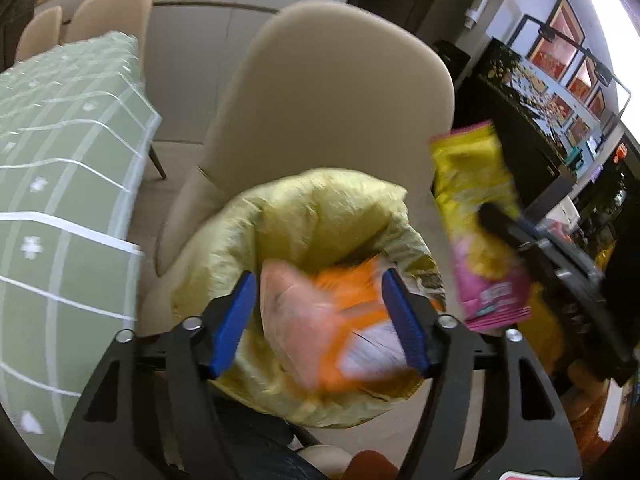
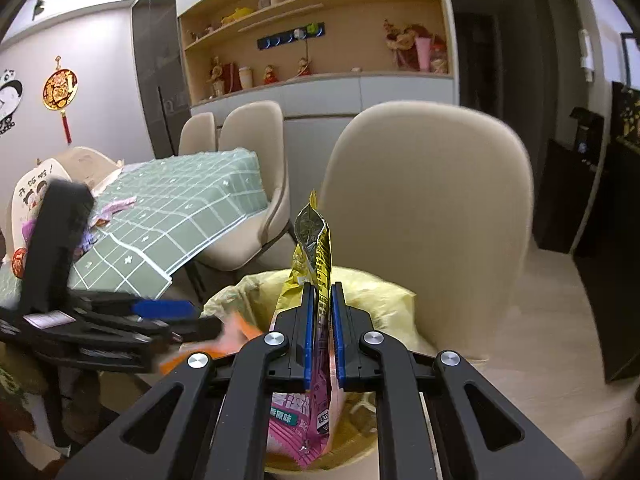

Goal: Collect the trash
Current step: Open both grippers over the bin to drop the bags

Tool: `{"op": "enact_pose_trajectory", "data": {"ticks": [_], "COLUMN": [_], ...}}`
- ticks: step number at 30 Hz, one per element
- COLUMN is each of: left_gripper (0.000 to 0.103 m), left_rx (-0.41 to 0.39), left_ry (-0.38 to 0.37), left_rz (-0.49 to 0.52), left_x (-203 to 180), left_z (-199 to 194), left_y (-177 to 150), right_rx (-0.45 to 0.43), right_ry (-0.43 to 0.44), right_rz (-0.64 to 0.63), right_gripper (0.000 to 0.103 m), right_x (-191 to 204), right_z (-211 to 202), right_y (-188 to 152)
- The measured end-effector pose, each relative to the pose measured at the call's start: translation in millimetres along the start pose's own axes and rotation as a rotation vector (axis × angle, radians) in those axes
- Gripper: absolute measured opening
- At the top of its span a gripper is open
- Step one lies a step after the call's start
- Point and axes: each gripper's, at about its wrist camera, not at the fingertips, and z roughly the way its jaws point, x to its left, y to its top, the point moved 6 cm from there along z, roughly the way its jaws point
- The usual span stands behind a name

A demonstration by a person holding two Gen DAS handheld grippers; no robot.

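two hand-held grippers over the yellow-lined bin (image 1: 320, 208): left (image 1: 320, 316) spread (orange wrapper (image 1: 340, 320) between), right (image 2: 321, 332) pinching pink-yellow packet (image 2: 316, 248)

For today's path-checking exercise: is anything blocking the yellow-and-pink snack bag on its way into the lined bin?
Nothing visible blocks it. The right gripper holds the snack bag directly over the open yellow-lined bin; the orange wrapper lies lower, toward the left gripper.

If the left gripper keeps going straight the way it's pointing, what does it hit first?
Most likely the blurred orange wrapper between the open jaws of the left gripper, then the yellow bin liner behind it. Depth is uncertain.
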Motion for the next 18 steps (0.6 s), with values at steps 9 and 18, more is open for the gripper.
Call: {"op": "enact_pose_trajectory", "data": {"ticks": [9,18], "left_gripper": [0.069,0.091], "left_rx": [-0.093,-0.098], "left_ry": [0.093,0.098], "left_rz": [-0.067,-0.092], "left_x": [41,60], "left_z": [-54,-75], "left_y": [-7,-33], "right_rx": [0.116,0.196], "right_ry": [0.013,-0.024], "right_rz": [-0.018,-0.019], "right_gripper": [0.010,0.030], "right_x": [21,25], "right_z": [51,69], "right_y": [-29,-56]}}
